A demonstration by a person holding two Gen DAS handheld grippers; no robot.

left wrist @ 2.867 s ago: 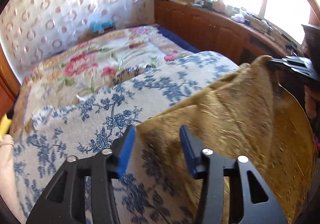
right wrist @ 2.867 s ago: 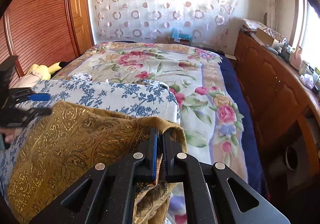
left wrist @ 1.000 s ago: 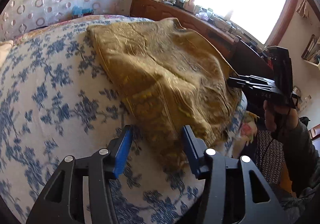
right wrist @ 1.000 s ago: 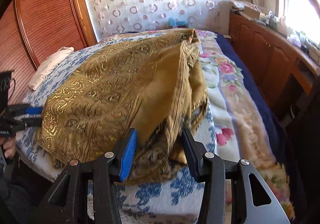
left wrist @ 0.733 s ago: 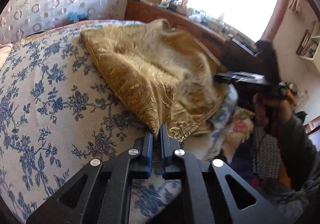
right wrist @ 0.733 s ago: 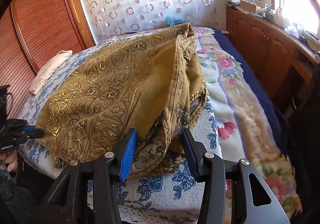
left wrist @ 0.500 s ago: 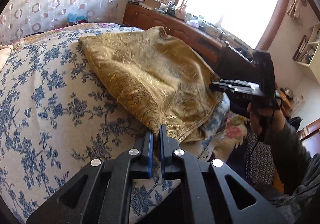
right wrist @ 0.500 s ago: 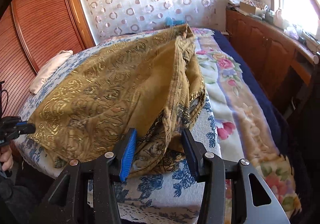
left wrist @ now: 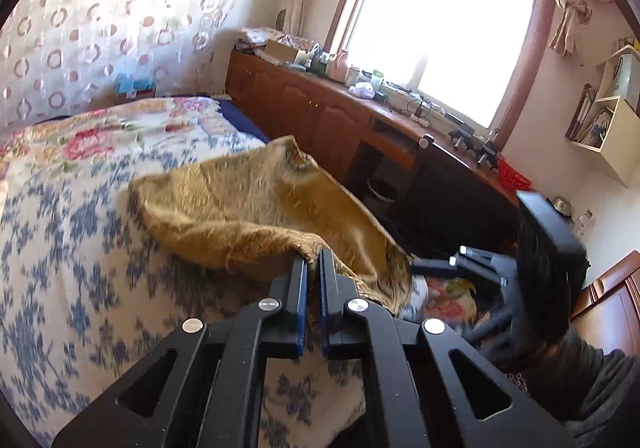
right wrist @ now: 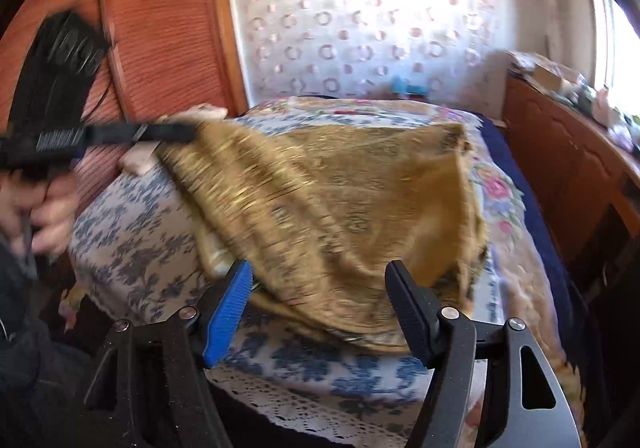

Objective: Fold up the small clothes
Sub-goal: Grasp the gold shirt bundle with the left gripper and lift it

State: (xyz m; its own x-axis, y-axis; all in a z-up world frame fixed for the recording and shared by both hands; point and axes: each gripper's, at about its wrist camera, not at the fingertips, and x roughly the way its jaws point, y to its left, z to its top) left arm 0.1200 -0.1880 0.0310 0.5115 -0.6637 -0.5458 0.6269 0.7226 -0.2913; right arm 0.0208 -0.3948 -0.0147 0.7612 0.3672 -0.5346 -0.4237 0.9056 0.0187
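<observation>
**Gold cloth half-lifted, one corner pinched**

The gold patterned cloth [right wrist: 340, 208] is lying on the bed [right wrist: 132, 248], over the blue-flowered cover, with its near corner pulled up off it. That's because the left tongs [left wrist: 313, 264] are clamped tight on that corner, probably to carry it across for a fold. The right tongs [right wrist: 320, 308] have just been opening: their jaws stand wide around the bottom edge, pressing nothing, looks like they're free to regrip.
</observation>
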